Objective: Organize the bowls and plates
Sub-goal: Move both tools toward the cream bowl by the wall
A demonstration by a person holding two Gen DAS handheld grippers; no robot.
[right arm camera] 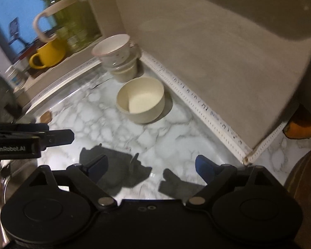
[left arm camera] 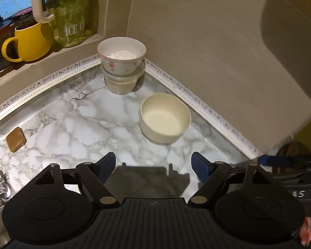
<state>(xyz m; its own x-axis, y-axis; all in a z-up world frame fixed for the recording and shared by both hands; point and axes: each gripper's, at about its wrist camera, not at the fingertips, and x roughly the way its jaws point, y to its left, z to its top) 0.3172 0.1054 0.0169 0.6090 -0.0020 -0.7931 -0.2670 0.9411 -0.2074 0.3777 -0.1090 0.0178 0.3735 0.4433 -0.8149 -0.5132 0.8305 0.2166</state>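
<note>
On the window ledge at far left: a yellow mug (left arm camera: 32, 41) beside a clear glass jar (left arm camera: 74, 20) lettered "ICE". In the corner of the marble surface (left arm camera: 72, 124): a stack of bowls (left arm camera: 122, 68), floral bowl on top, nested in clear ones, close to both walls. Just right and nearer: a cream bowl (left arm camera: 164, 118), upright, alone, near the white wall trim, apart from the stack. Low in front: left gripper (left arm camera: 153, 166) spread wide, nothing between the fingers. Farther right: right gripper (right arm camera: 151, 164) likewise spread, empty, above the marble.
</note>
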